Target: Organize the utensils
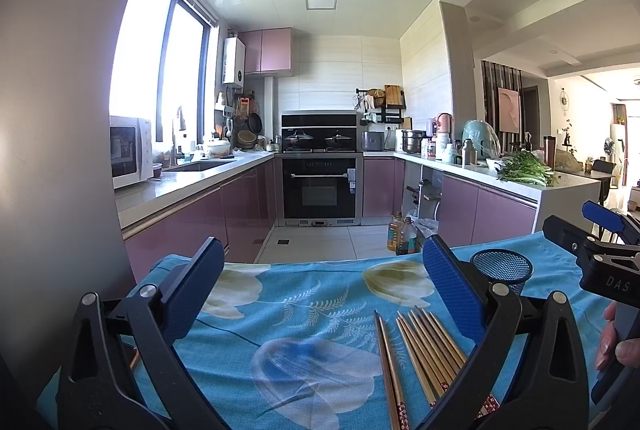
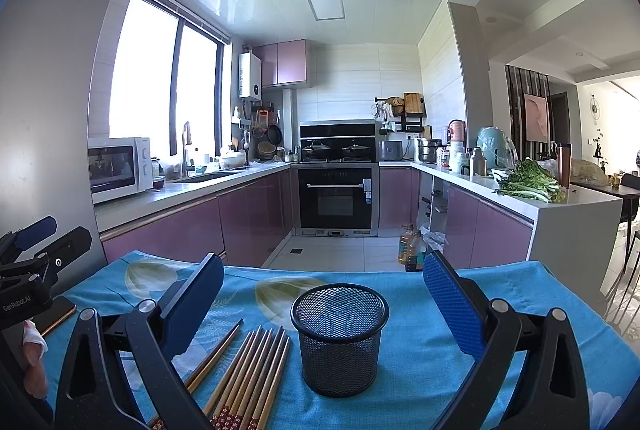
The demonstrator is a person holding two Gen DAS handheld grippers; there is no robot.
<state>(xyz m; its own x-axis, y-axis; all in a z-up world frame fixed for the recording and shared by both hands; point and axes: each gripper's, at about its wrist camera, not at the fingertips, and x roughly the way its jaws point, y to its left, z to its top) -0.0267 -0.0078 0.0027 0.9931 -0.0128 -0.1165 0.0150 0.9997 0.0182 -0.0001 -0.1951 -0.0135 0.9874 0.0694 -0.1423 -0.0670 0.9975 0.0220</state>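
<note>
Several wooden chopsticks (image 1: 424, 354) lie side by side on the blue flowered tablecloth (image 1: 304, 310), with one pair a little apart to their left. A black mesh cup (image 2: 339, 338) stands upright and empty just right of them. My left gripper (image 1: 320, 294) is open and empty above the cloth; the chopsticks lie by its right finger. My right gripper (image 2: 324, 306) is open and empty, with the mesh cup between its fingers and the chopsticks (image 2: 248, 374) by its left finger. The cup also shows in the left wrist view (image 1: 502, 270).
The table's far edge drops to the kitchen floor, where oil bottles (image 2: 412, 250) stand. A phone (image 2: 60, 312) lies on the cloth at the left. A counter with greens (image 2: 528, 186) is to the right, a microwave (image 2: 118, 168) to the left.
</note>
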